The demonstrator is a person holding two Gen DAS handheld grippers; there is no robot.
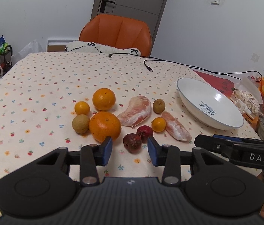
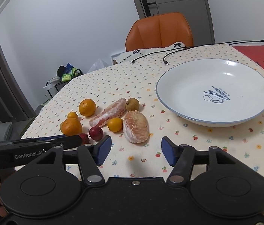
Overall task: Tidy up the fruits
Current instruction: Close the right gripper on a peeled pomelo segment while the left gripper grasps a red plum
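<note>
Far left of the flowered tablecloth [image 1: 38, 86], nothing but cloth. Then the fruit cluster: a brown-green small fruit [image 1: 80, 123], two oranges [image 1: 105, 126], a peeled pomelo piece [image 1: 136, 111], two dark red fruits [image 1: 133, 142] and a second pomelo piece [image 2: 136, 127]. The left gripper [image 1: 130, 151] hovers low just before the red fruits, fingers spread, holding nothing. The right gripper [image 2: 136, 151] hangs beside it, fingers wide apart and empty too, near the second pomelo piece. Far right sits the white plate [image 2: 169, 101], bare, well apart from the fruit.
</note>
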